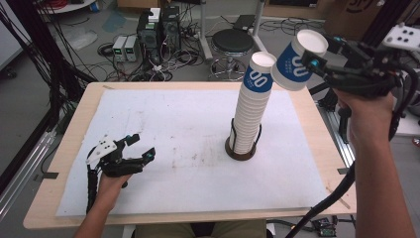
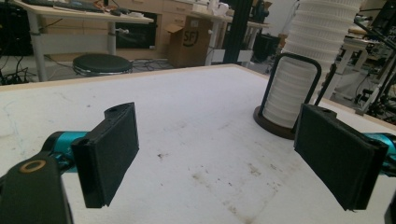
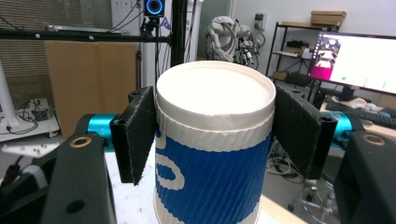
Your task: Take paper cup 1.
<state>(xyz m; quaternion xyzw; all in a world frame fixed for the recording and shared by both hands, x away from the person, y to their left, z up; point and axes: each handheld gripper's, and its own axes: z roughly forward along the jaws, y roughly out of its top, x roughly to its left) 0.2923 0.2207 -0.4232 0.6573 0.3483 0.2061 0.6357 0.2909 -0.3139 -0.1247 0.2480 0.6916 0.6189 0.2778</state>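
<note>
Blue-and-white ribbed paper makes up the cup (image 1: 299, 60) clamped in the right tongs (image 1: 317, 64), which hold it tilted in the upper right of the high view, its white base toward the camera and its side just beside the top of the cup stack (image 1: 250, 111). In the right gripper view the same cup (image 3: 212, 158) sits squarely between the two black pads (image 3: 135, 133), both pressed against its sides. The stack rises from a dark round holder (image 1: 241, 151) with black wire uprights, right of the frame's centre, on the white sheet (image 1: 173, 134) that covers the wooden tabletop (image 1: 59, 163). The left tongs (image 1: 141, 147) rest low at the lower left of the high view, lying on the sheet with the jaws standing wide apart and nothing between them; the left gripper view shows their pads (image 2: 109, 151) spread over bare sheet, with the holder and stack (image 2: 303, 79) farther off at the upper right.
</note>
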